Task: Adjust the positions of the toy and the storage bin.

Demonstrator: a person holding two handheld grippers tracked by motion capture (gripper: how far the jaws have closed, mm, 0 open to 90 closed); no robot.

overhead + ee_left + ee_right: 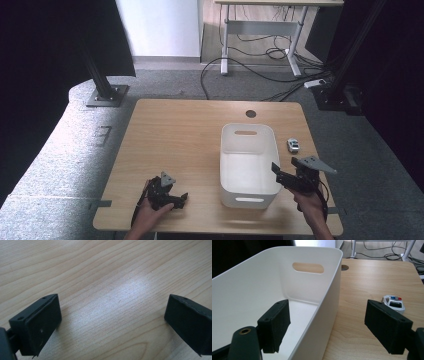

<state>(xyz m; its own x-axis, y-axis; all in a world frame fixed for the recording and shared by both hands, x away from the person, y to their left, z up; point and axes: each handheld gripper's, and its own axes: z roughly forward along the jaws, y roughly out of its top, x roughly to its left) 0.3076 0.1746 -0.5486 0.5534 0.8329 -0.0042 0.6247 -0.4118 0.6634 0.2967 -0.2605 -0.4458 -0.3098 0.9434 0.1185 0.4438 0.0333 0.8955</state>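
Note:
A white plastic bin (247, 127) with handle slots stands on the right half of the wooden table (175, 140). Nothing lies in the part of the bin (262, 282) seen in the right gripper view. A small white toy police car (293, 145) sits on the table just right of the bin. My right gripper (284, 168) is open and straddles the bin's right wall near its front corner. In the right gripper view, the right gripper (328, 325) has one jaw over the bin's inside and the other over the table, just short of the car (394, 303). My left gripper (181, 198) rests low at the table's front left. It stands open (110, 322) over bare wood.
A round cable hole (251, 113) sits near the table's far edge. Behind the table stand a black post on a base plate (106, 92), a white-legged desk (260, 35) and loose cables (260, 70) on the grey carpet.

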